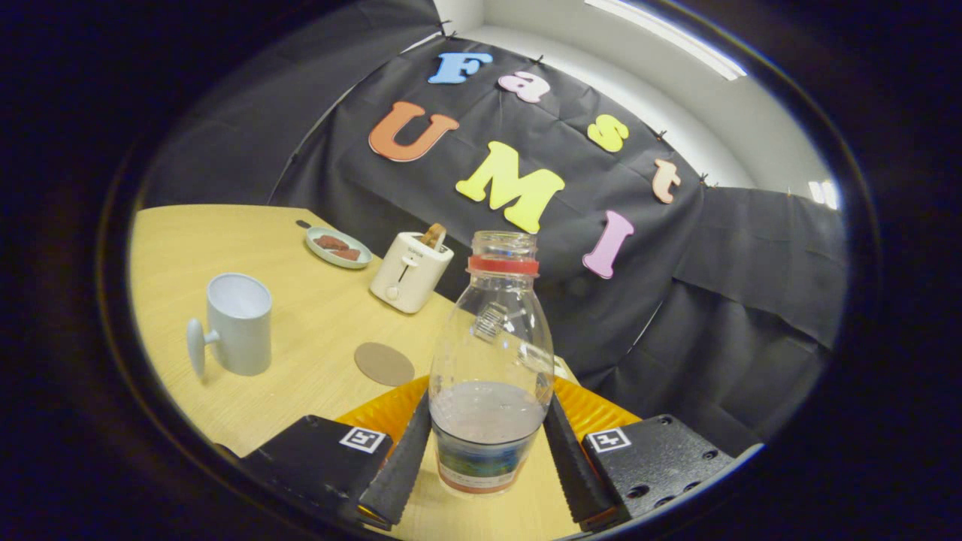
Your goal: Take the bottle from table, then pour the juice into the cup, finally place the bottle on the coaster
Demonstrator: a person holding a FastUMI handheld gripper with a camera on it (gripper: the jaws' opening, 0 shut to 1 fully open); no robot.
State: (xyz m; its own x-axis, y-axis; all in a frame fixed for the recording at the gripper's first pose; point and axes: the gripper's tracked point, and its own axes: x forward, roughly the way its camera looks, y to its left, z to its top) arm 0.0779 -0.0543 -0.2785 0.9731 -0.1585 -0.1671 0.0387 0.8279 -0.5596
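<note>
Jaws pinch bottle (pixel 492 353) low on both sides, upright over worktop (pixel 316 315); cap off; cup (pixel 239 323) well left, coaster (pixel 383 364) between; hasty tilt risks spilling juice.

Mount: on gripper (pixel 487 451), behind jaws.
Facing: forward, slightly down over surface (pixel 316 323) toward booth wall.
Range: close to bottle (pixel 492 361) between jaws.

Bottle (pixel 492 361) between jaws, seemingly touching – coaster (pixel 384 364) left, cup (pixel 237 324) beyond.
</note>
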